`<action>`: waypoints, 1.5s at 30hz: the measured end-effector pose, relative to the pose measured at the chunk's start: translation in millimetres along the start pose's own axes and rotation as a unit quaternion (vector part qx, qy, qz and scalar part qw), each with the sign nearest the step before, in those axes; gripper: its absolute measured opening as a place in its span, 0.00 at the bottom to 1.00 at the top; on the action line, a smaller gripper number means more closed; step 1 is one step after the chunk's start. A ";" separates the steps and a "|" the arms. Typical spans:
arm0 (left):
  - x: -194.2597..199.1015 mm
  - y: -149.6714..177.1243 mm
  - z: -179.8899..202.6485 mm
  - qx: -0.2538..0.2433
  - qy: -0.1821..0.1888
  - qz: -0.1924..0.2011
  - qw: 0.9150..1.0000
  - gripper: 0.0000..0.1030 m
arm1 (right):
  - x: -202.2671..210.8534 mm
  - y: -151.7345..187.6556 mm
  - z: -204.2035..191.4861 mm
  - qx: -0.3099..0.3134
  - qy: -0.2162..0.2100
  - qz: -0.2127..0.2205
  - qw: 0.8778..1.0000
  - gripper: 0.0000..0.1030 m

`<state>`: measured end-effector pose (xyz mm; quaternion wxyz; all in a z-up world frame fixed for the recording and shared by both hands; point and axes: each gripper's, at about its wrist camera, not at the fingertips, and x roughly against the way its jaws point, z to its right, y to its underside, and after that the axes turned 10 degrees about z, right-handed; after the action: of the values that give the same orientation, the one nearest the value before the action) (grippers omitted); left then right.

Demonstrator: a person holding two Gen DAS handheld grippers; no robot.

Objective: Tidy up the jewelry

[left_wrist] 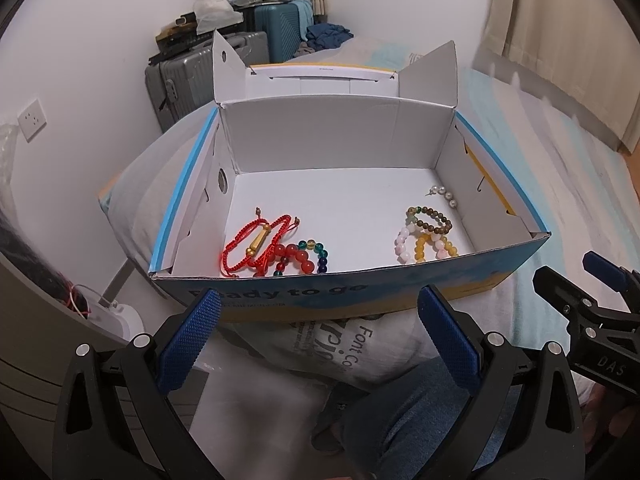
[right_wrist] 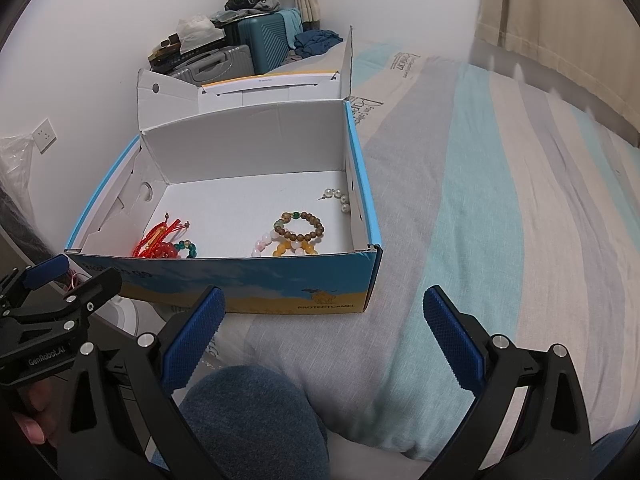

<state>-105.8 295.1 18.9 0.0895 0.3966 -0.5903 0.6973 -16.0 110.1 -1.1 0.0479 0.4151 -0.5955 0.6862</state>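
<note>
An open cardboard box [left_wrist: 360,294] [right_wrist: 248,280] stands on a bed. Inside at the front left lie a red cord bracelet [left_wrist: 256,246] [right_wrist: 158,236] and a red, green and blue bead bracelet [left_wrist: 304,260] [right_wrist: 180,249]. At the front right lie a brown bead bracelet [left_wrist: 430,220] [right_wrist: 300,226], a pink and yellow bead bracelet [left_wrist: 424,246] [right_wrist: 286,249] and pearl earrings [left_wrist: 444,194] [right_wrist: 338,196]. My left gripper [left_wrist: 320,308] is open just before the box's front wall, holding nothing. My right gripper [right_wrist: 324,310] is open and holds nothing, near the box's front right corner.
A striped bedsheet [right_wrist: 500,200] spreads to the right of the box. Suitcases [left_wrist: 240,60] with clutter on top stand against the far wall. A person's blue-clad knee [right_wrist: 248,420] is below the grippers. Curtains [left_wrist: 560,40] hang at the right.
</note>
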 end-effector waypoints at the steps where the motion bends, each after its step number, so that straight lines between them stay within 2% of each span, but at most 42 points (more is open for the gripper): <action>1: -0.2 0.0 0.0 0.001 0.000 -0.001 1.000 0.94 | -0.2 -0.2 0.3 0.000 0.000 -0.001 1.000 0.93; 20: -3.3 -3.5 1.3 0.002 0.000 -0.007 1.000 0.94 | 0.0 -3.9 1.2 0.001 -0.001 -0.001 1.000 0.93; 22: -2.8 -4.5 3.9 -0.005 -0.012 -0.006 1.000 0.94 | -0.1 -3.9 1.1 0.002 -0.001 -0.001 1.000 0.93; 27: -2.8 -4.6 1.4 0.019 0.017 -0.011 1.000 0.94 | -0.4 -4.0 1.3 0.003 0.000 -0.002 1.000 0.93; 32: 0.4 -3.2 2.9 0.018 0.022 -0.002 1.000 0.94 | -0.6 -2.7 1.8 0.001 0.000 -0.003 1.000 0.93; 36: 3.6 -1.9 6.2 0.008 0.013 0.009 1.000 0.95 | -0.6 -1.9 0.2 0.003 -0.002 -0.003 1.000 0.93; 45: 2.4 -1.0 7.0 0.003 0.006 0.006 1.000 0.95 | -0.8 -0.7 -0.5 0.002 -0.001 -0.004 1.000 0.93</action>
<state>-103.7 288.3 21.1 0.0877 0.3885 -0.5905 0.7019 -15.3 111.1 -1.0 0.0492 0.4181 -0.5929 0.6864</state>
